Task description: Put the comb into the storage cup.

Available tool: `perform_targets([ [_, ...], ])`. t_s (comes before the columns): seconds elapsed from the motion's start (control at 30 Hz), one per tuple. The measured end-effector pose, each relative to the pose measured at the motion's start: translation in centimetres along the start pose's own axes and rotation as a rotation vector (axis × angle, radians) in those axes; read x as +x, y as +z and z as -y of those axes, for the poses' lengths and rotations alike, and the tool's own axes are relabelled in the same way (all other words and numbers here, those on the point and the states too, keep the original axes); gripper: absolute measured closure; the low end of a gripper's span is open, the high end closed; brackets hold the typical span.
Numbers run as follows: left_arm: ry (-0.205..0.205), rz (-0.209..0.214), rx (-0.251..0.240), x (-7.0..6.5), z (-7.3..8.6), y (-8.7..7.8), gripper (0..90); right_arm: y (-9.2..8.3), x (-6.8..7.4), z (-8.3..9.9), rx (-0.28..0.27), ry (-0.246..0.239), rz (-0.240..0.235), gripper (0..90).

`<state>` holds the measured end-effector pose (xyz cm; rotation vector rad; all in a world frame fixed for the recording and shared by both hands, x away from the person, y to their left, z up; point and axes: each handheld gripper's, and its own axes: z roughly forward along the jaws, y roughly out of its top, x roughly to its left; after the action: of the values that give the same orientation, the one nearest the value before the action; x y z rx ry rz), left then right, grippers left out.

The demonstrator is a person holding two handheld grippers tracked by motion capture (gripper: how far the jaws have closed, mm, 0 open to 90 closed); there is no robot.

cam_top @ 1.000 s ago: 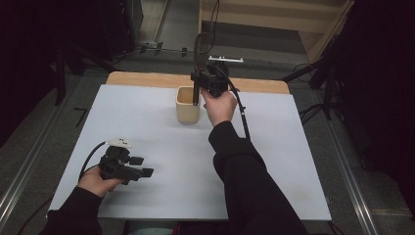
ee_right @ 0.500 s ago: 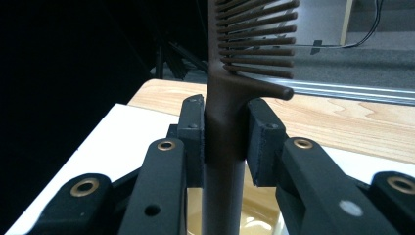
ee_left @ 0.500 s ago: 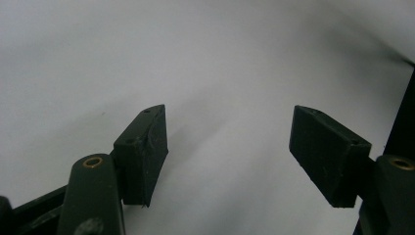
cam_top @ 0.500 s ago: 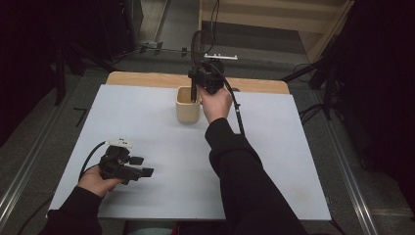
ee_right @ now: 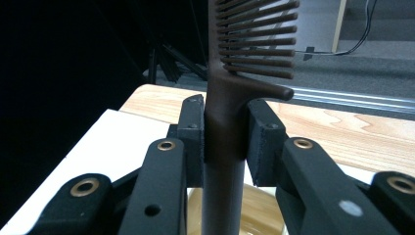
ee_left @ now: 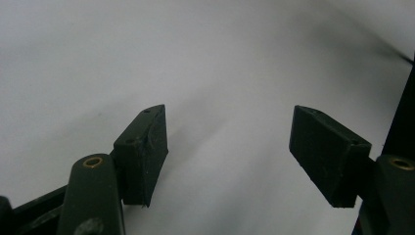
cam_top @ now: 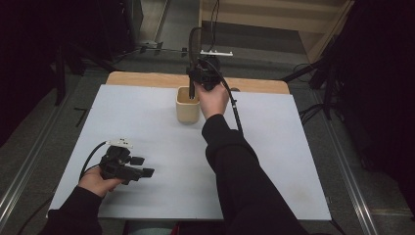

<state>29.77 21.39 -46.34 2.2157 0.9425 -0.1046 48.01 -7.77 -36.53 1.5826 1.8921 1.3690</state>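
Comb (ee_right: 230,98) stood upright, clamped at the handle by the right gripper (ee_right: 226,132), lower end dipped into the beige cup (cam_top: 188,106) at the far side of the white table (cam_top: 147,122). Rested near the front-left edge: left gripper (ee_left: 227,147), jaws apart, holding nothing.

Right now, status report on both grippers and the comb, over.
Right gripper shut on comb, upright above cup. Left gripper open, holding nothing, over white mat. Nothing in the way.

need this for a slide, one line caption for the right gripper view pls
Right gripper clamped on the handle of a dark brown comb, held upright over a beige cup.
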Motion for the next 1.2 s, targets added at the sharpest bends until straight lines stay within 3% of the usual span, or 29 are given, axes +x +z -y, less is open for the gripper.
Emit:
perform_targets([
  [0.57, 0.007, 0.008, 0.002, -0.1, 0.0, 0.0, 31.0, 1.7, -0.2, 0.4, 0.012, -0.002, 0.043, 70.0],
  [1.2, 0.014, 0.008, 0.008, -0.2, 0.0, 0.1, 31.0, 2.2, -0.6, 1.7, 0.019, -0.011, 0.056, 69.9],
])
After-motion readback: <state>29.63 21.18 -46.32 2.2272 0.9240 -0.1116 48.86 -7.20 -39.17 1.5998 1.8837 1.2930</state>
